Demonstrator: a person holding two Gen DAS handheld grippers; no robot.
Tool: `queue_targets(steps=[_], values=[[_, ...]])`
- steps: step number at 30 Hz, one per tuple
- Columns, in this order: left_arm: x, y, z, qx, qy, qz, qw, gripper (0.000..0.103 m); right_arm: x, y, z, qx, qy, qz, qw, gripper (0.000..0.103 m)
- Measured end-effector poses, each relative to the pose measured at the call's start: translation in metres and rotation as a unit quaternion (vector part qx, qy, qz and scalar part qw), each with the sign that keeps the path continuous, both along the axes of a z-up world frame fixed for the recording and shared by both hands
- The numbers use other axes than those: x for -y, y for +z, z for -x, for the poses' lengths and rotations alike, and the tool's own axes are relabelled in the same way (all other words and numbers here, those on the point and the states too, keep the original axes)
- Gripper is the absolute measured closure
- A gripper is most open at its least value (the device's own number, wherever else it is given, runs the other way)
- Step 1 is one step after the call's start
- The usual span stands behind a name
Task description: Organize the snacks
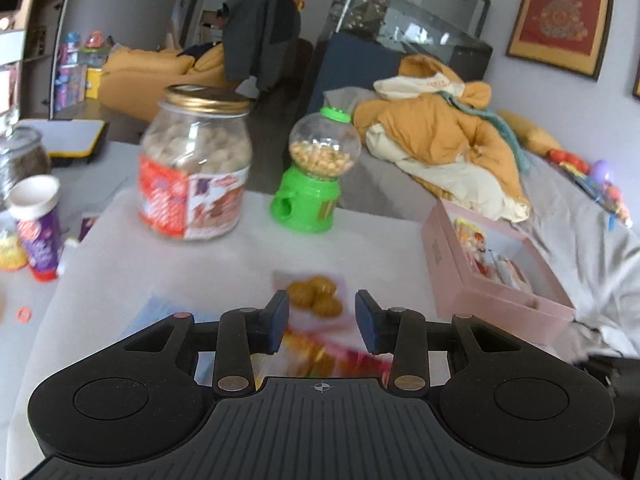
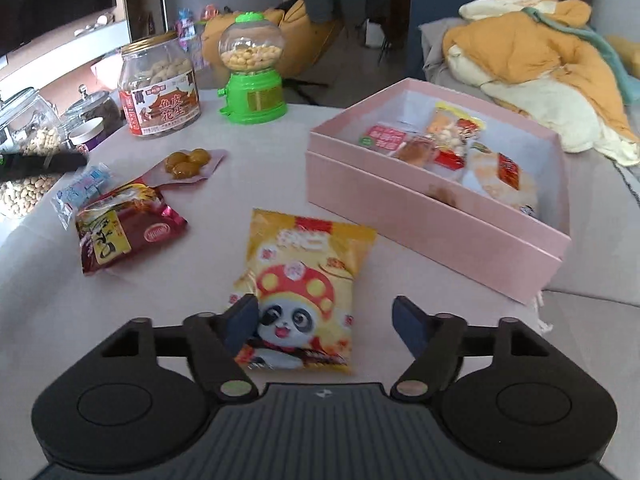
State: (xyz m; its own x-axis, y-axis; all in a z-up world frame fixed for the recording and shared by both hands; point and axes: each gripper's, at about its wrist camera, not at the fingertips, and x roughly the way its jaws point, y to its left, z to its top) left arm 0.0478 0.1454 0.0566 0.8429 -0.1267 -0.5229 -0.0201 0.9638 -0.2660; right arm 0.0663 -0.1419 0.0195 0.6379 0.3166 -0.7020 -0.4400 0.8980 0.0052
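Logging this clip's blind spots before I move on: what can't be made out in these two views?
- Left wrist view: the packet under the left gripper is motion-blurred; whether the fingers grip it is unclear.
- Right wrist view: the pink box hides its lowest contents behind its near wall.
- Right wrist view: the glass jars are cut off by the left edge.

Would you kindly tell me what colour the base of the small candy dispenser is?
Bright green, matching its cap; the candy dispenser shows best in the right wrist view.

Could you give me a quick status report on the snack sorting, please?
Right gripper open above panda snack bag. Left gripper open, nothing gripped. Pink box partly filled. Path clear.
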Motion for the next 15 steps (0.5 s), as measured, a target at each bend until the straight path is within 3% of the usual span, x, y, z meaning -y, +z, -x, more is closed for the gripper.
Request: queue_targets(steps=[5,7,9,12,15], values=[[0.030,-0.016,-0.061,-0.030,0.017,-0.094,0.9950,0.062,0.010,-0.013,0.009,0.014,-0.006,-0.033,0.999,0.020],[0.036,-0.029,-0.081,-0.056,0.022,-0.110,0.9921,0.062,0.013,-0.018,0.011,0.010,-0.006,-0.046,0.999,0.019],[0.039,-0.041,-0.091,-0.081,0.020,-0.119,0.9893,0.056,0.018,-0.018,0.012,0.006,-0.007,-0.057,0.998,0.019],[0.048,-0.049,-0.089,-0.071,0.013,-0.137,0.9879,0.048,0.024,-0.020,0.010,-0.005,-0.008,-0.073,0.997,0.017],[0.062,-0.051,-0.082,-0.072,0.001,-0.175,0.9820,0.048,0.024,-0.020,0.009,-0.009,-0.006,-0.079,0.997,0.016]])
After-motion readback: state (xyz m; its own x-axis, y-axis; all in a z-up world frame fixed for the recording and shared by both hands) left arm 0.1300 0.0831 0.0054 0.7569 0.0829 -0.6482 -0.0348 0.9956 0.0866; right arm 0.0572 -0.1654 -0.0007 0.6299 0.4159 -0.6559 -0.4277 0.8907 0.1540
